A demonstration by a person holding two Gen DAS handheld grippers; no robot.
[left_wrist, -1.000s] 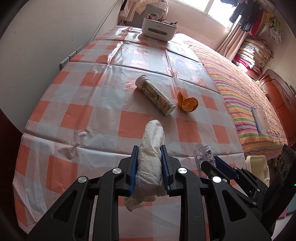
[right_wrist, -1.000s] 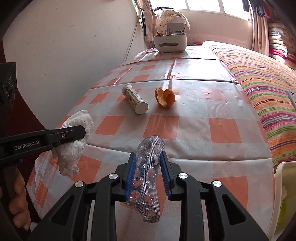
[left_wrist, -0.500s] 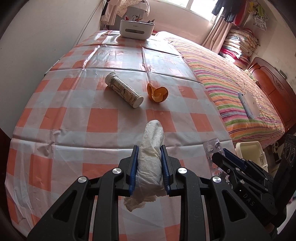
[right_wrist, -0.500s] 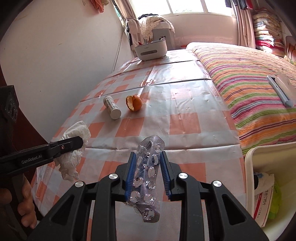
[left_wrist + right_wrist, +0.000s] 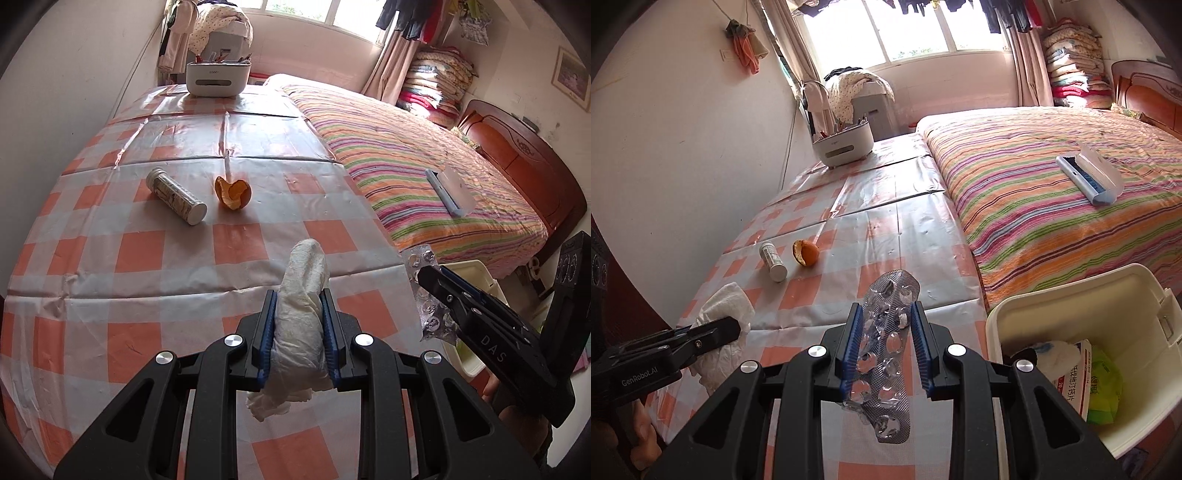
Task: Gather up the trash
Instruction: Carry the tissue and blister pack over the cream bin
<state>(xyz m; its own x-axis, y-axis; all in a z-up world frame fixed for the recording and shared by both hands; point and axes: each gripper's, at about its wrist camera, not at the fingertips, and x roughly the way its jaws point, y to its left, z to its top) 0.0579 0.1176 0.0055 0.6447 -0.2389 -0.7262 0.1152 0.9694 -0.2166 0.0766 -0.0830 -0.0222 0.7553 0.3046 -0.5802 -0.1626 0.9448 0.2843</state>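
The left gripper (image 5: 298, 306) has its jaws clamped on a crumpled white tissue (image 5: 301, 317), which sticks out past the blue pads in front and hangs below them behind. The right gripper (image 5: 885, 321) has its jaws clamped on an empty silver pill pack (image 5: 886, 354), held lengthwise between the pads with its lower end drooping.

Both grippers hang above the near edge of the desk (image 5: 129, 258), which carries an orange-and-white checked plastic cover. In the left wrist view the right gripper (image 5: 424, 275) appears to the right, just beside the desk corner.

Two further pieces of trash lie on the desk, well apart from both grippers: a small white tube (image 5: 175, 201) on its side and, just beside it, a piece of orange peel (image 5: 232, 192).

A cream bin (image 5: 1067, 314) stands open below the desk's right corner, next to the striped bed (image 5: 1052, 206). It holds a printed box, a green packet and white paper.

A white organiser (image 5: 844, 142) stands at the far end of the desk.
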